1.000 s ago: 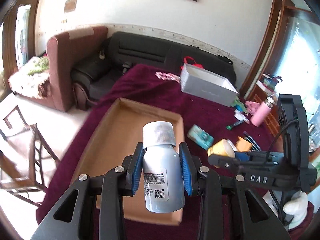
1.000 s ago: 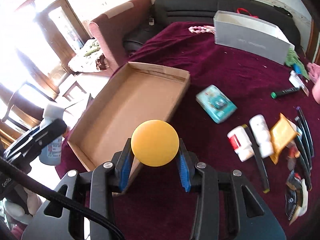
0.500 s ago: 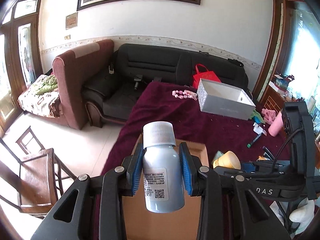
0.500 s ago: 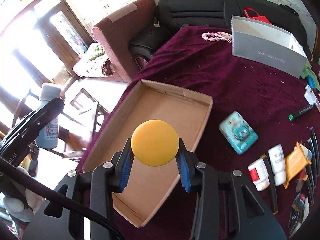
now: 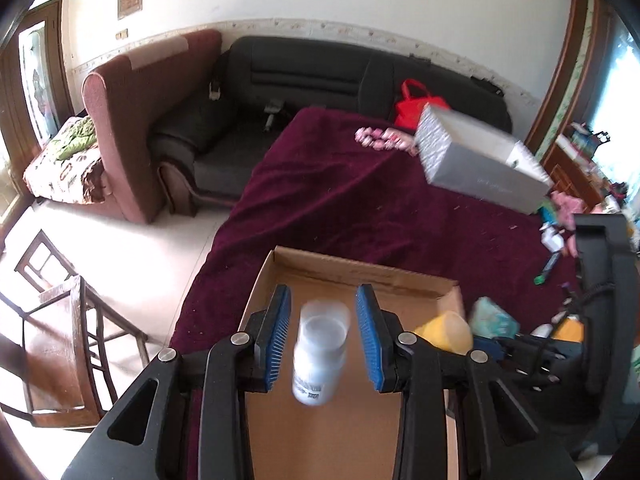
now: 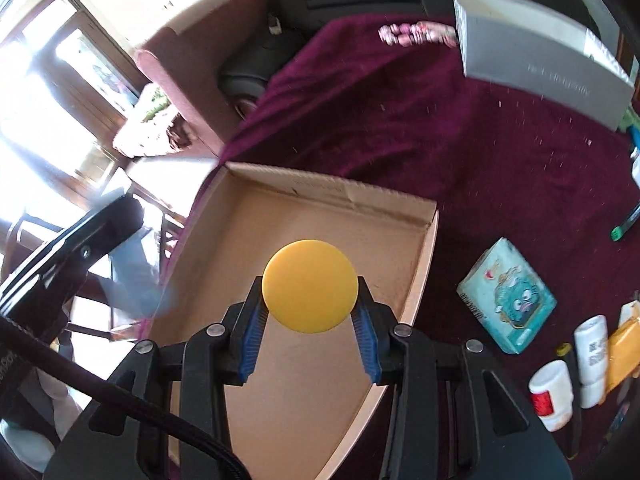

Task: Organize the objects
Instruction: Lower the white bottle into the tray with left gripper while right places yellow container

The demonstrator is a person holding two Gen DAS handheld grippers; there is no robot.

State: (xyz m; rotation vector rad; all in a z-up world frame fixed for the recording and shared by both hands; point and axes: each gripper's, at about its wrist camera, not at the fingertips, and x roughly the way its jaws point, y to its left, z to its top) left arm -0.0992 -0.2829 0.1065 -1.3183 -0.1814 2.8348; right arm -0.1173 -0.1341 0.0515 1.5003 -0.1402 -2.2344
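Bottle (image 5: 320, 348) hangs blurred between the pads of the left claw (image 5: 322, 300), touching neither. That claw is open, and the bottle's long axis runs along the fingers, cap away. Straight below lies the bare floor of the box (image 5: 360, 276) on the bench (image 5: 340, 200). The right claw (image 6: 310, 300) is clamped on the yellow ball (image 6: 309, 286) over the same box, nearer its right wall. There looks to be room for both, but the two claws are close together.
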